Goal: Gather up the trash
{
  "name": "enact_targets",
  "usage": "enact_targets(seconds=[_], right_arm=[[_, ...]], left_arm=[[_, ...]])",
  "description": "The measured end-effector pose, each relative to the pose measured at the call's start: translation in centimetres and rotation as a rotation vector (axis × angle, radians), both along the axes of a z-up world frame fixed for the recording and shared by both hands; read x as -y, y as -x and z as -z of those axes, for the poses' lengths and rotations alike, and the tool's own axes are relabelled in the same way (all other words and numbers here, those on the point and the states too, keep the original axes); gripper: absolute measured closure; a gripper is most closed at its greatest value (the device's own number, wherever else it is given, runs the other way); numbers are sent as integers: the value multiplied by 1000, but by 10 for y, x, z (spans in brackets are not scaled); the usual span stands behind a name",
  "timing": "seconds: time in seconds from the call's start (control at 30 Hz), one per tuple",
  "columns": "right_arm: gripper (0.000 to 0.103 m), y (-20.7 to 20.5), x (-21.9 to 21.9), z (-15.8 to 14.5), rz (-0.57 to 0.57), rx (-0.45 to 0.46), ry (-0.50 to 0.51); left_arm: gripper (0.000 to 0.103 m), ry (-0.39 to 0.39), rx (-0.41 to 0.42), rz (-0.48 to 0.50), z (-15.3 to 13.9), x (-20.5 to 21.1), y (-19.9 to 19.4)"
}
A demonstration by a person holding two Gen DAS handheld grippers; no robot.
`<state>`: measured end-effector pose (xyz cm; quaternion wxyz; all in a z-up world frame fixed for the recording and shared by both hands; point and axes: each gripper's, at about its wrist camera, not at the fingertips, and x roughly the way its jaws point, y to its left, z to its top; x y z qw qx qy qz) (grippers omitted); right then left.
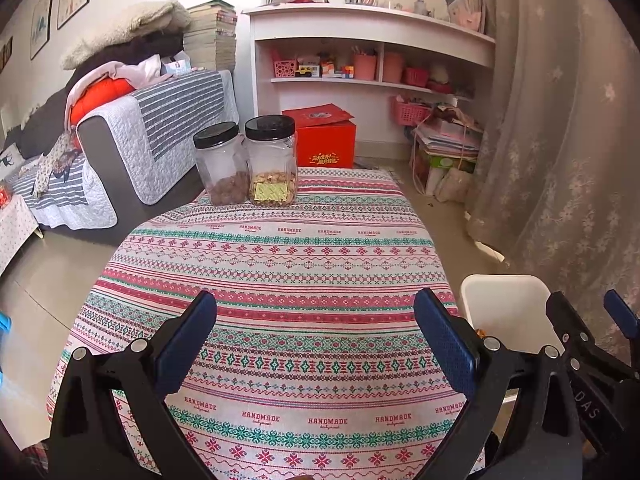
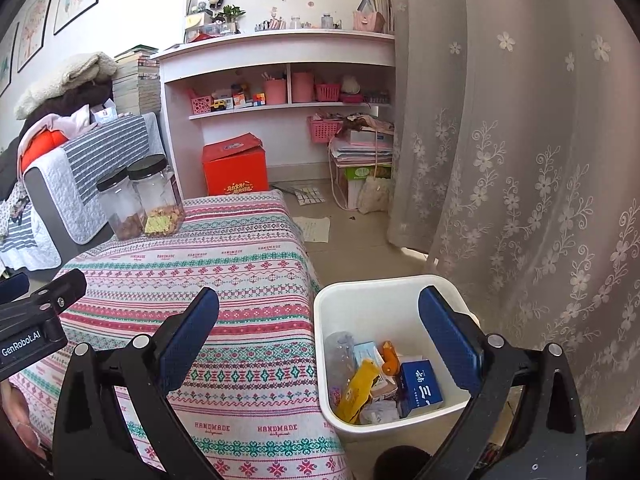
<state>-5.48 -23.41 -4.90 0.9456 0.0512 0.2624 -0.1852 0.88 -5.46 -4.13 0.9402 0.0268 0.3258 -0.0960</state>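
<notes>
**Patterned table, bin at its right edge**

A living room with a sofa on the left, white shelves behind and a lace curtain on the right. The table, under a striped knitted-pattern cloth, carries two black-lidded jars at its far end. The left gripper hangs above the cloth, jaws spread wide and holding nothing. Beside the table's right edge stands a white bin holding the trash: a yellow wrapper, a blue box, a clear bottle. The right gripper hangs over it, jaws wide apart and empty.
</notes>
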Motion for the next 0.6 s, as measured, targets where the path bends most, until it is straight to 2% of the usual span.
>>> enact_targets(seconds=[0.6], right_arm=[[7, -1, 10, 2, 18, -10, -31]], left_arm=[[9, 0, 21, 52, 1, 7, 2]])
